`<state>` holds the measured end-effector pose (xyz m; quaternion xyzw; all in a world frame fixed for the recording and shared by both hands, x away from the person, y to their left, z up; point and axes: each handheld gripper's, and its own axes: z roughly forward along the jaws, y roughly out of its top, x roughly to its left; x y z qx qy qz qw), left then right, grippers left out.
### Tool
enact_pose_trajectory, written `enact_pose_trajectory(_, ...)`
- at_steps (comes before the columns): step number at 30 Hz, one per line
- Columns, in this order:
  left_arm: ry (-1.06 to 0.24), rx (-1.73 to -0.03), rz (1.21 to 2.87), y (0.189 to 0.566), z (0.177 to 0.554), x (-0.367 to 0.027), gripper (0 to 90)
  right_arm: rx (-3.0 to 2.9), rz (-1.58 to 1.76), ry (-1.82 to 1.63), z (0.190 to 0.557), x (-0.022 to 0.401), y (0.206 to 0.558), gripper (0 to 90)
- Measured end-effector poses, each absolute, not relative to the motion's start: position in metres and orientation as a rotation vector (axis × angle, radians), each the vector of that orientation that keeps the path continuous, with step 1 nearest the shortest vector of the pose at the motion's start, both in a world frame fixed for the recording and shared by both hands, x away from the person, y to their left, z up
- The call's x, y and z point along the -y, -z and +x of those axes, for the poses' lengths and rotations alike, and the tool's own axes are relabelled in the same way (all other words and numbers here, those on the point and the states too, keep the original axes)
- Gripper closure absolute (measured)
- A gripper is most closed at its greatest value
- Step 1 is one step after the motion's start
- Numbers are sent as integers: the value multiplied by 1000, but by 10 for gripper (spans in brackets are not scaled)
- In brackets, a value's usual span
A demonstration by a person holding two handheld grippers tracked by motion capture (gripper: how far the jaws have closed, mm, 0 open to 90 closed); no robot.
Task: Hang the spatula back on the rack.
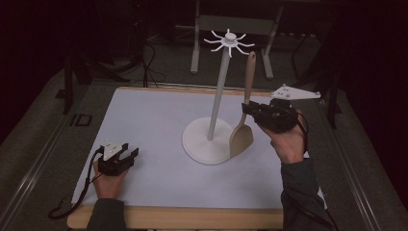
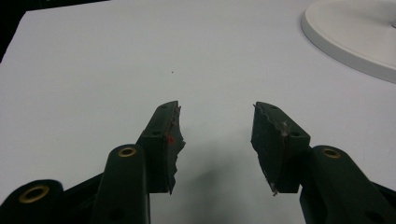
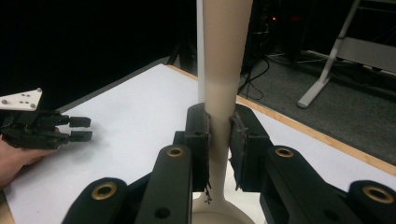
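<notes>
Dark floor, cables and grey metal legs (image 1: 195, 45) surround a wood-edged table (image 1: 173, 217) covered by a white sheet (image 1: 154, 125). Toward the right of the sheet stands a white hook stand (image 1: 219, 91): a round base, a slim upright pole, and a crown of short curved hooks at the top.

A tan spatula (image 1: 244, 113) stands nearly upright just to the right of the stand's pole. Its long axis runs almost vertical, handle end up and leaning slightly away from the pole, blade down. The blade overlaps the right edge of the stand's base; whether it rests there or hangs just above cannot be told. The handle tip reaches below the level of the hooks and touches none of them.

The right gripper (image 1: 250, 109) sits to the right of the stand, raised off the sheet, its jaws clamped on the spatula's handle (image 3: 224, 70) just above the blade, one pad on each side.

The left gripper (image 1: 129, 155) lies low on the sheet, well to the left of the stand's base and nearer the person, its jaws spread apart with only bare sheet between them.
</notes>
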<state>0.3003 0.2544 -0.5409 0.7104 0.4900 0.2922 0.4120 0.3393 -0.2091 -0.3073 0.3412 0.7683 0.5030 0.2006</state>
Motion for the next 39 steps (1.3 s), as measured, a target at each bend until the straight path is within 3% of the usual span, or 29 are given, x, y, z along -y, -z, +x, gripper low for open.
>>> enact_pose_trajectory(30,-735,-1232,1784,541,300,-255,519,-2245,944,-1415,362,193,307,781)
enact_pose_trajectory(39,-736,-1233,1783,541,300,-255,518,-2226,942,-1443,357,199,308,679)
